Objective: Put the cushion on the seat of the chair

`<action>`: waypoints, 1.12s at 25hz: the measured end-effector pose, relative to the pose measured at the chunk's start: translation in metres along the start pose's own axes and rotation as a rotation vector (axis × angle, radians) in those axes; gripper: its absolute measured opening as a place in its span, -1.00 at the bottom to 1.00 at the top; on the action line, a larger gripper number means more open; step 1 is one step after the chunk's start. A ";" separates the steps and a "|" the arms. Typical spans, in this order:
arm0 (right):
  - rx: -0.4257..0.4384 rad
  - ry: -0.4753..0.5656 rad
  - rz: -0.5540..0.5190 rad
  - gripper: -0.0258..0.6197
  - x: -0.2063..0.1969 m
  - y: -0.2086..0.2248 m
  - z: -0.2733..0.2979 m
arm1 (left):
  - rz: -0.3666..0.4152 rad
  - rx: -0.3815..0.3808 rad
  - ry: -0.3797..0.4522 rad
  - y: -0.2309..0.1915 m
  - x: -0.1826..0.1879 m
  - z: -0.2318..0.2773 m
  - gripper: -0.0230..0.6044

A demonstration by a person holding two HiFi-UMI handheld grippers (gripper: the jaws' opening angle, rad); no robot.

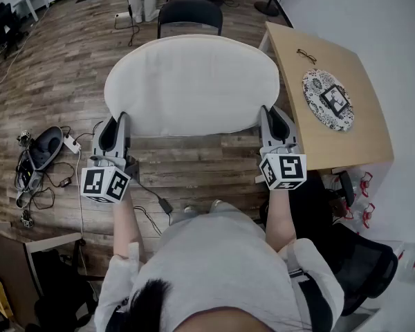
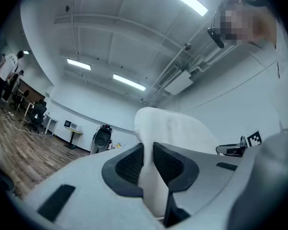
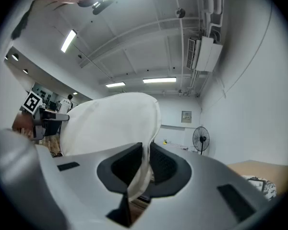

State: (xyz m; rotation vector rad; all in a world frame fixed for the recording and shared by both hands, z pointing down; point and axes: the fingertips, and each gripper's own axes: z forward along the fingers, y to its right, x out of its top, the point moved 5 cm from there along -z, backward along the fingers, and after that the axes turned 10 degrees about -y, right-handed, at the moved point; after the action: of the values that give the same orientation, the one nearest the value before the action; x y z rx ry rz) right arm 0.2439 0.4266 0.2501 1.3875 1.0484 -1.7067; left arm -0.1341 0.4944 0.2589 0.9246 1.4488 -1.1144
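Pinching the near edge of the white cushion (image 1: 191,85), jaws clamped tight on the fabric at each end, the left gripper (image 1: 120,122) and right gripper (image 1: 268,113) hold it out above the wooden floor (image 1: 76,54), with the dark chair (image 1: 189,14) just beyond it.

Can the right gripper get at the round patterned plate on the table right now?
Probably not: the right gripper is shut on the cushion. Otherwise the plate lies close, nothing between on the table.
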 end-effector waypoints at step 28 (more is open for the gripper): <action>-0.031 -0.021 0.040 -0.80 -0.007 -0.001 0.017 | -0.025 -0.023 -0.020 -0.014 -0.008 0.013 -0.73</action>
State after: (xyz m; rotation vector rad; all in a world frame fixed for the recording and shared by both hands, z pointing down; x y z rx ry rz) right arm 0.2371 0.4114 0.2586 1.3597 1.0253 -1.6657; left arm -0.1426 0.4777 0.2690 0.8793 1.4579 -1.1198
